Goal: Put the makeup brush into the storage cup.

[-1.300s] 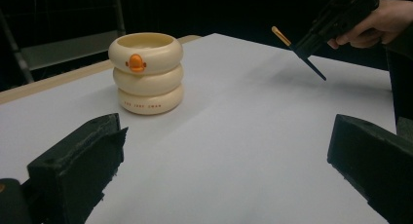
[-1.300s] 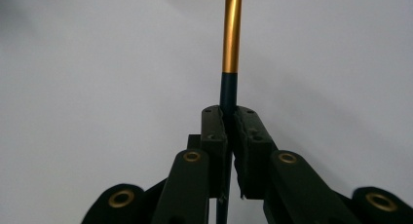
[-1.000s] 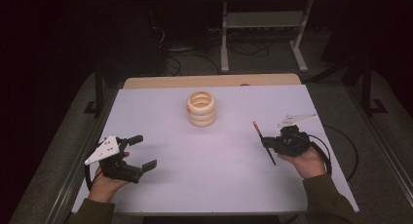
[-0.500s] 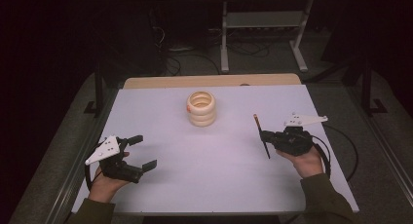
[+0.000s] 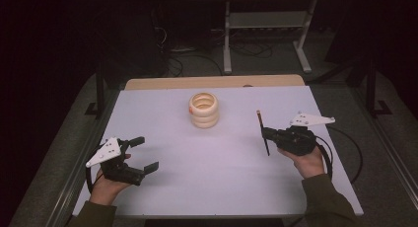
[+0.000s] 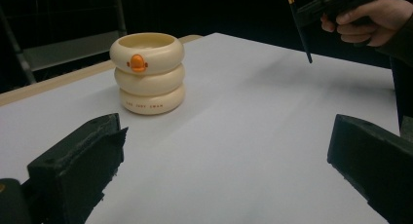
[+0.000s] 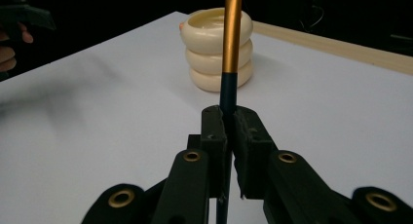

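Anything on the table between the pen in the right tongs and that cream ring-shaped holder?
Nothing visible. The right tongs grip the pen, and only bare white table lies between it and the cream holder. The left tongs are open, off to the side.

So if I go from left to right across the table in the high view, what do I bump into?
Left gripper with its jaws open → cream holder shaped like three stacked rings → dark pen → right gripper, shut on the pen, with the hand behind it.
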### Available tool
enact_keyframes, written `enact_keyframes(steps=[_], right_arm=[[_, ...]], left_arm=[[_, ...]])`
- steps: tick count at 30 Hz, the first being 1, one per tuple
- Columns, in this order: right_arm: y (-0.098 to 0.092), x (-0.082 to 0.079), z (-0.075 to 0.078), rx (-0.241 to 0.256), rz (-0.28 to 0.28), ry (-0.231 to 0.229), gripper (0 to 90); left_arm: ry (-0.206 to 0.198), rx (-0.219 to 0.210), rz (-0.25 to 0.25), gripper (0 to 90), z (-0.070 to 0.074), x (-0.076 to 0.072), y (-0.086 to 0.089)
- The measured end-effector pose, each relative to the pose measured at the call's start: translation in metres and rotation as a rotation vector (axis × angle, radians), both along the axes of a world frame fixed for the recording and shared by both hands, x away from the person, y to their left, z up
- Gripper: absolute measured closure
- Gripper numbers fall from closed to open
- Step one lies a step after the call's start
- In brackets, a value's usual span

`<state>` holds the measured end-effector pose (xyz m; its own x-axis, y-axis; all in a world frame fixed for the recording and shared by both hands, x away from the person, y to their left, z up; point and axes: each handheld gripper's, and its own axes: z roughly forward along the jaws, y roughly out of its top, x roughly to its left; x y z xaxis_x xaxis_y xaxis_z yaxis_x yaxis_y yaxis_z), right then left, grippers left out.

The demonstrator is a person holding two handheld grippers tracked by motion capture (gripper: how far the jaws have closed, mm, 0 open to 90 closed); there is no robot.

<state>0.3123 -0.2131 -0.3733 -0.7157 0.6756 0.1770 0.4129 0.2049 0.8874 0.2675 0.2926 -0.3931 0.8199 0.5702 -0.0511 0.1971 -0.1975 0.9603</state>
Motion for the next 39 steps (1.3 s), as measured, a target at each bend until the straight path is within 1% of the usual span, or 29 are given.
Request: enact_keyframes(steps=[1,5,9,10,13,16,19,21,27,39], right_arm=[[0.001,0.001,0.002,0.007,0.002,-0.010,82.6],[0.004,0.004,0.006,0.019,0.002,-0.024,82.6],[0.006,0.006,0.009,0.026,0.005,-0.029,82.6],[0.007,0.006,0.009,0.022,0.005,-0.037,82.6],[0.008,0.007,0.010,0.030,0.002,-0.033,82.6],[0.009,0.009,0.012,0.032,0.000,-0.042,82.6],[0.009,0.010,0.016,0.046,-0.004,-0.053,82.6],[0.009,0.011,0.017,0.047,-0.006,-0.055,82.6],[0.012,0.015,0.020,0.073,-0.011,-0.061,82.6],[0.018,0.023,0.024,0.076,-0.008,-0.078,82.6]], left_arm=[[0.001,-0.001,0.000,0.0,0.000,0.000,0.000],[0.001,0.001,-0.001,0.0,0.000,0.000,0.000],[-0.002,-0.001,-0.002,0.0,0.000,0.000,0.000],[-0.002,0.002,-0.002,0.0,0.000,0.000,0.001],[-0.004,0.003,-0.003,0.0,0.001,0.000,0.001],[-0.002,0.000,-0.002,0.0,0.001,0.000,0.000],[-0.004,0.001,-0.002,0.0,0.001,0.000,0.001],[-0.004,-0.001,-0.001,0.0,0.001,0.000,0.001],[-0.001,0.003,-0.003,0.0,0.001,0.000,0.000],[-0.002,-0.002,-0.005,0.0,0.000,0.000,-0.002]])
